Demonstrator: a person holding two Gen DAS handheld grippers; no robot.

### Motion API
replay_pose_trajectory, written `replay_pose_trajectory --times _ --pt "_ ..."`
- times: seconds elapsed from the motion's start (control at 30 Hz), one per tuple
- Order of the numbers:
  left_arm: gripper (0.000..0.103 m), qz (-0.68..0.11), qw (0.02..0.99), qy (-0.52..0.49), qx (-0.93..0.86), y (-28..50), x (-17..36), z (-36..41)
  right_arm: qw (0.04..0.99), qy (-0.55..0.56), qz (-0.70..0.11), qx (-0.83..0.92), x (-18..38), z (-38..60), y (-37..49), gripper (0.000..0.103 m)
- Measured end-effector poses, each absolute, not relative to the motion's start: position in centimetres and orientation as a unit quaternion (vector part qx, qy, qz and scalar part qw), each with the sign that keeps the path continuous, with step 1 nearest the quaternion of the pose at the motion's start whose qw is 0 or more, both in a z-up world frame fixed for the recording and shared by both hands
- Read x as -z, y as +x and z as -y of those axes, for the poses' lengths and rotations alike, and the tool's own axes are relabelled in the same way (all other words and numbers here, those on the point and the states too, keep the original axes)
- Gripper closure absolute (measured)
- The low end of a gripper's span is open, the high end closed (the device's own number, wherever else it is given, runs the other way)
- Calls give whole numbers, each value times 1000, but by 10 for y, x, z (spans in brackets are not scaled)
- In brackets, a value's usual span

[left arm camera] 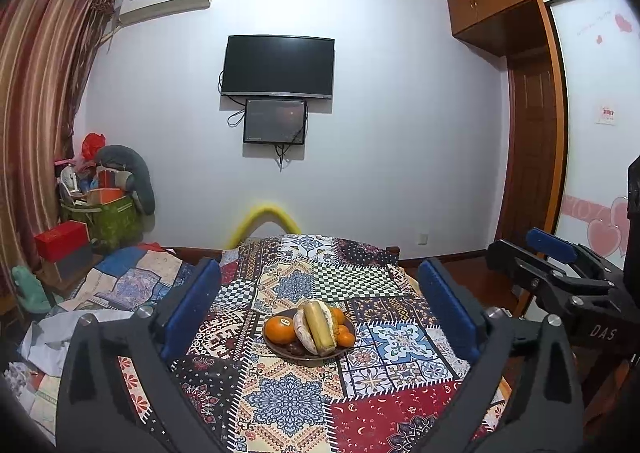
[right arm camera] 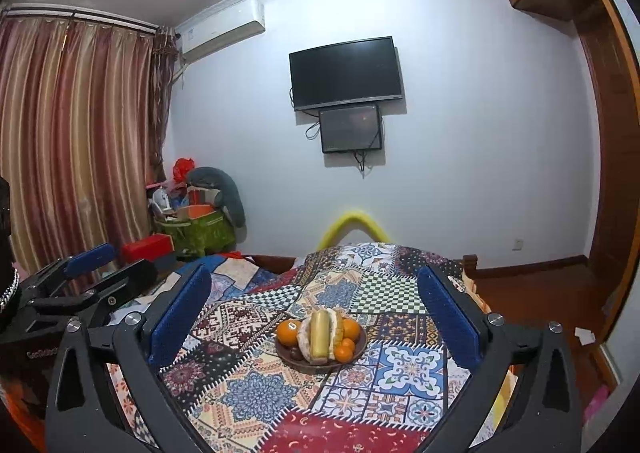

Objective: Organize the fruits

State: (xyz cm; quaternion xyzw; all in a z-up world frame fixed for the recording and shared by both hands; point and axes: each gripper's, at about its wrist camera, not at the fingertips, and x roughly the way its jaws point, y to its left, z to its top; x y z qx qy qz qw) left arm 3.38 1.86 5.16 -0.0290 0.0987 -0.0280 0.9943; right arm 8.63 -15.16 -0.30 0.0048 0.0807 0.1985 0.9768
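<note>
Both grippers hang back from the plate [left arm camera: 352, 327], which sits well apart from them on the patchwork surface [left arm camera: 288, 405]. Left gripper [left arm camera: 320, 317]: fingers spread to full width, nothing between the blue pads. Right gripper [right arm camera: 316, 317]: same, wide and empty.

I judge the fruit as already gathered, so the step in hand looks like a retreat or a final check. If I go back in, I should approach the plate level and slow, one gripper at a time. The pile is stacked high, and a nudge could roll an orange off the rim.

On the plate: large orange [left arm camera: 280, 329] at the left edge, a long pale-yellow piece [left arm camera: 318, 327] lying over a whitish fruit at centre, small oranges [left arm camera: 346, 337] on the right. Dark small items sit at the near rim; I cannot tell what they are.
</note>
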Motion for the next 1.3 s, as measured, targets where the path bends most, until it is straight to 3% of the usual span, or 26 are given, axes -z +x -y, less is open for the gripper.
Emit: replay_pose_trajectory --times 1.3 --pt "0 -97 994 -30 41 31 -54 -15 978 -4 -72 -194 1 150 75 0"
